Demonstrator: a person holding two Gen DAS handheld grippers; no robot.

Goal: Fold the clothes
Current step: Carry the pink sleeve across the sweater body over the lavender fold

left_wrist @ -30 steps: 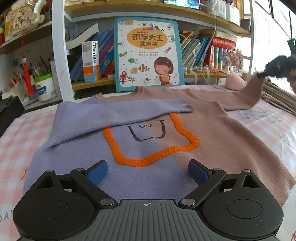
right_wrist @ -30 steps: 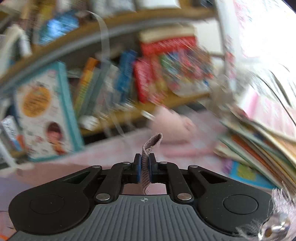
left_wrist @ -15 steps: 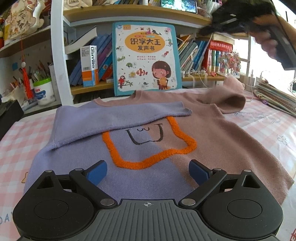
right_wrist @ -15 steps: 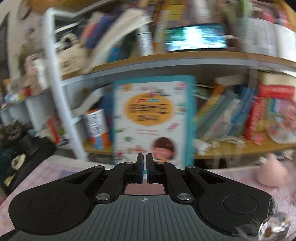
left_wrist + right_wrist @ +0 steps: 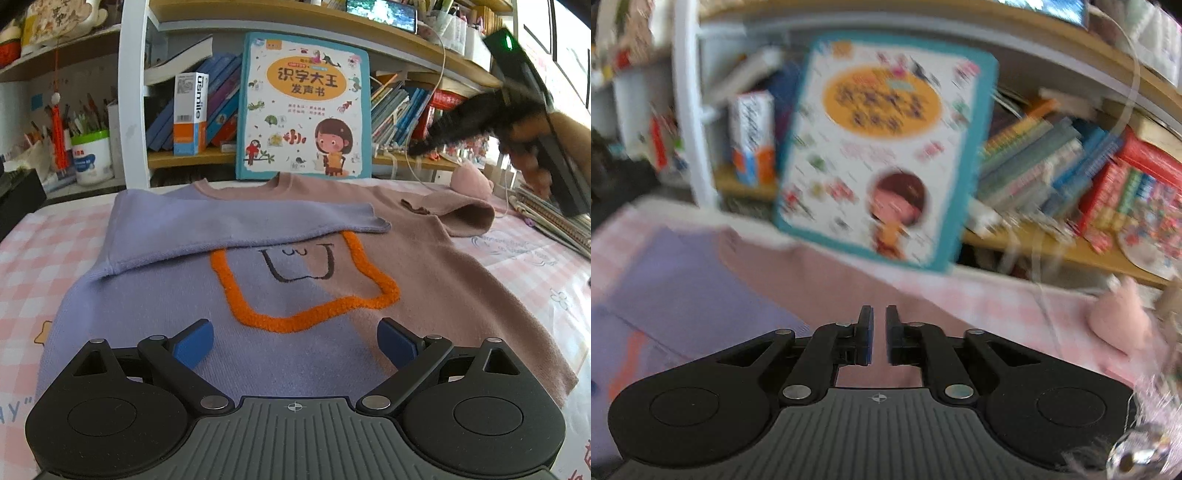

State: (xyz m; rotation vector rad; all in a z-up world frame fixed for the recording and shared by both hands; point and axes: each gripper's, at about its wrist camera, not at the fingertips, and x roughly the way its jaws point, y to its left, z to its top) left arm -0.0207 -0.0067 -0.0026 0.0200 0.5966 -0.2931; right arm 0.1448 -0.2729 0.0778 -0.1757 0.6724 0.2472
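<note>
A pink-and-white checked tabletop (image 5: 44,266) is seen in front of a crowded wooden bookshelf (image 5: 295,22), against which a large teal-edged children's picture book (image 5: 303,107) is propped. On the tabletop, a soft knitted sweater, half lilac and half dusty pink with a fuzzy orange outline on its chest (image 5: 288,295), is spread flat, front up and neckline toward the shelf. Its lilac sleeve (image 5: 236,229) is already laid across the chest, while the pink sleeve (image 5: 458,214) lies doubled in a loose hump on the shoulder, its fold not yet flattened. The garment is judged light, limp and slightly grippy, so that it will sag and drag wherever it is not supported; a hold is best taken on a double edge, such as the cuff, hem corner or shoulder seam, not on the flat middle. The left gripper (image 5: 295,345) is held over the hem with its blue-padded fingers (image 5: 192,345) spread wide and empty. The right gripper (image 5: 879,336) is held above the pink half, its fingers parting with nothing between them.
</note>
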